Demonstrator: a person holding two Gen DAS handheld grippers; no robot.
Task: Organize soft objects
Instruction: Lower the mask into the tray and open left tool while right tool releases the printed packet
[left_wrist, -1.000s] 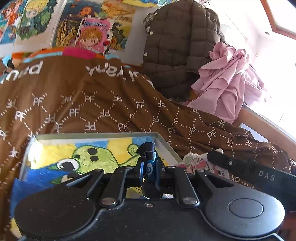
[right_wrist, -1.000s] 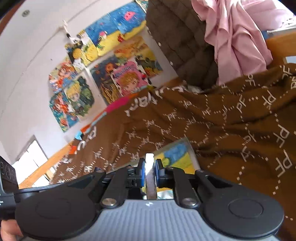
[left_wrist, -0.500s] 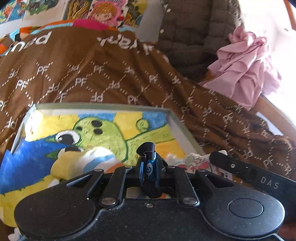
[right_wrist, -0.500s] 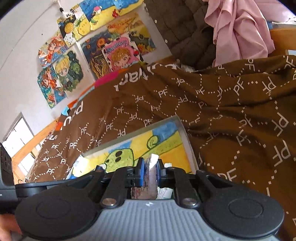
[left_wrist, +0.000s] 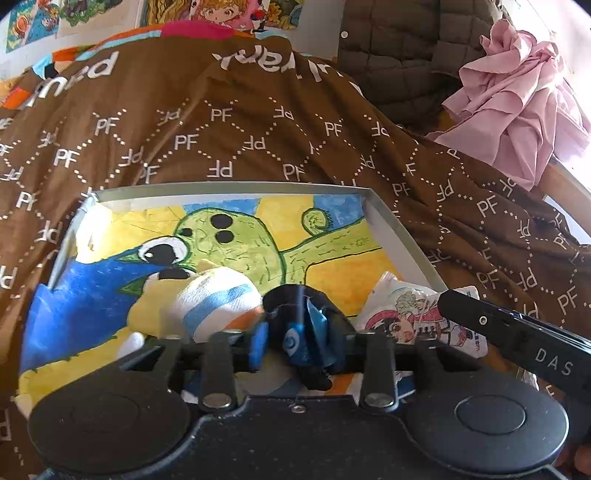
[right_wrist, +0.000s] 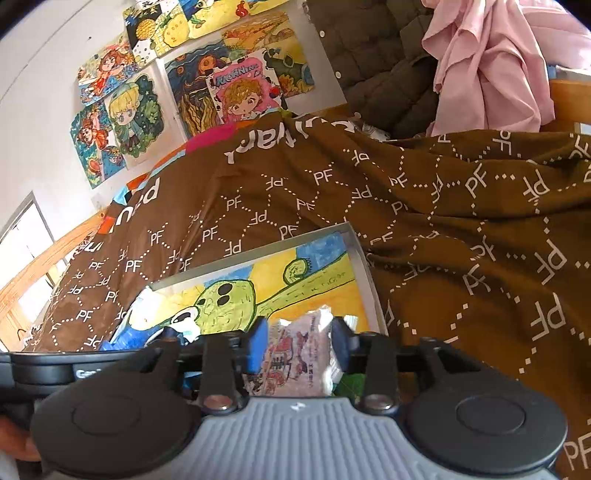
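Note:
A shallow grey tray (left_wrist: 402, 236) lined with a cartoon drawing lies on the brown blanket; it also shows in the right wrist view (right_wrist: 364, 273). My left gripper (left_wrist: 295, 334) is open, with a dark blue soft object (left_wrist: 306, 314) loose between its fingers over the tray. A yellow, white and blue plush toy (left_wrist: 207, 299) lies in the tray just left of it. My right gripper (right_wrist: 297, 343) is open around a soft cartoon-printed packet (right_wrist: 295, 350), which lies at the tray's right side (left_wrist: 410, 314).
A brown "PF" blanket (left_wrist: 258, 129) covers the bed around the tray. A dark quilted jacket (left_wrist: 399, 55) and pink cloth (left_wrist: 517, 103) are piled at the back right. Drawings hang on the wall (right_wrist: 177, 85). The bed's wooden edge (right_wrist: 33, 266) runs on the left.
Both grippers tilted down over the tray and opened. The left one let go of the dark blue object and the right one released the printed packet.

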